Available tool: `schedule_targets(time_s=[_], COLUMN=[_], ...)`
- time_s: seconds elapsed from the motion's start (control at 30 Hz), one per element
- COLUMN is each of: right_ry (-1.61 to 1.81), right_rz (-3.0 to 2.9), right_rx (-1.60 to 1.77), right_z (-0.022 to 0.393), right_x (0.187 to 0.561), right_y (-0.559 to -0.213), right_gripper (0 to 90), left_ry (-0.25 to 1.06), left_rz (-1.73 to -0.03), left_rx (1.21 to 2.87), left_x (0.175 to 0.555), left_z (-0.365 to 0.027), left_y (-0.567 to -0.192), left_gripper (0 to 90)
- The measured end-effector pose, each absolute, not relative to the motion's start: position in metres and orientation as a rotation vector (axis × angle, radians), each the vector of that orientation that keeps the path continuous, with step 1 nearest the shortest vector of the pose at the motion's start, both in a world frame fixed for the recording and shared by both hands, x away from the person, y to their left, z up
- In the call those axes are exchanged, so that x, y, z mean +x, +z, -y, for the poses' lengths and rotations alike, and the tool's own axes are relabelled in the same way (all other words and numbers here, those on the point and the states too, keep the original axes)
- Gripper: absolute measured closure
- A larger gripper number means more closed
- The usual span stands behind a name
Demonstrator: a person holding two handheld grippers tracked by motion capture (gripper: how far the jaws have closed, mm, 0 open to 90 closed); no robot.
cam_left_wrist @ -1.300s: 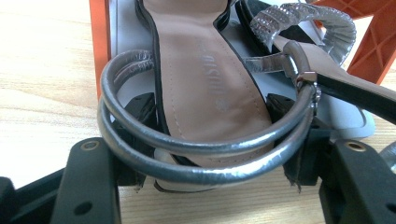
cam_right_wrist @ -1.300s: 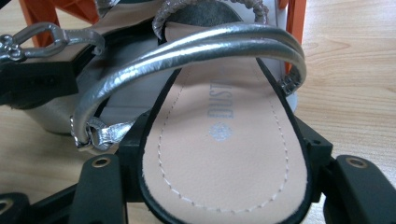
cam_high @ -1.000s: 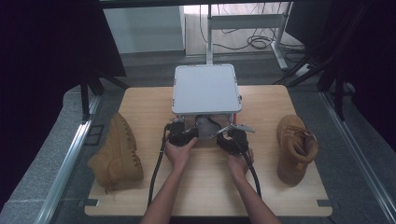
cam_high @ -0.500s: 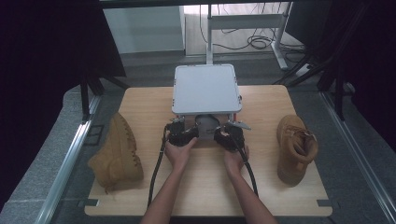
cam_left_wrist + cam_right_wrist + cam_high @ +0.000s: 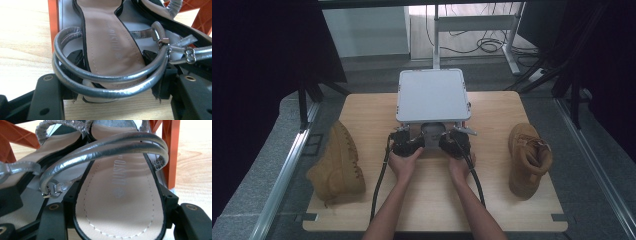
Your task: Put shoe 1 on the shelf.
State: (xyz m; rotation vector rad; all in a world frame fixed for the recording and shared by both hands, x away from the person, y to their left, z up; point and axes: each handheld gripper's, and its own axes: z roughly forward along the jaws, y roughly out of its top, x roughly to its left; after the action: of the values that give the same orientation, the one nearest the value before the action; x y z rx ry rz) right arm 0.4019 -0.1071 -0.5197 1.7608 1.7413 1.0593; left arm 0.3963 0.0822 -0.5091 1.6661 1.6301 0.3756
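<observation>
Silver-strapped, 2 sandals (image 5: 110, 42) (image 5: 120, 195) lie between 2 tan boots (image 5: 337, 165) (image 5: 528, 159).

Each sandal's insole (image 5: 120, 202) carries a printed brand mark, its letters too blurred to read.

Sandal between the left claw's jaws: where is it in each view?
High view: hidden under the grey shelf top, ahead of the left claw.
Left gripper view: sandal at centre, heel nearest the camera.
Right gripper view: upper left, insole partly seen.
Shared landmark: the wooden table.
</observation>
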Motion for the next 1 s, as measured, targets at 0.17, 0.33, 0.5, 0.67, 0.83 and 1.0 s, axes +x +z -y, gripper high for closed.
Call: schedule_targets(time_s=[0.17, 0.33, 0.5, 0.67, 0.83, 1.0], right_ry=[1.017, 0.982, 0.994, 1.067, 1.13, 1.17], right_rz=[-1.762, -1.784, -1.837, -1.885, -1.93, -1.968], right_rx=[1.712, 1.667, 1.718, 1.705, 1.652, 1.579], right_z=[0.1, 0.097, 0.104, 0.114, 0.124, 0.133], right_x=[0.405, 0.404, 0.404, 0.394, 0.381, 0.366], right_y=[-0.529, -0.53, -0.53, -0.525, -0.516, -0.512], right_gripper=[37.7, 36.8, 28.0, 28.2, 30.6, 42.2], left_ry=[0.374, 0.371, 0.345, 0.34, 0.349, 0.382], left_rz=[-1.63, -1.631, -1.641, -1.598, -1.529, -1.491], left_rx=[1.664, 1.664, 1.654, 1.66, 1.648, 1.638], left_x=[0.396, 0.396, 0.397, 0.39, 0.372, 0.356], left_z=[-0.082, -0.083, -0.085, -0.092, -0.103, -0.113], left_y=[-0.509, -0.509, -0.51, -0.509, -0.509, -0.511], left_gripper=[36.2, 36.0, 34.9, 28.0, 26.8, 37.3])
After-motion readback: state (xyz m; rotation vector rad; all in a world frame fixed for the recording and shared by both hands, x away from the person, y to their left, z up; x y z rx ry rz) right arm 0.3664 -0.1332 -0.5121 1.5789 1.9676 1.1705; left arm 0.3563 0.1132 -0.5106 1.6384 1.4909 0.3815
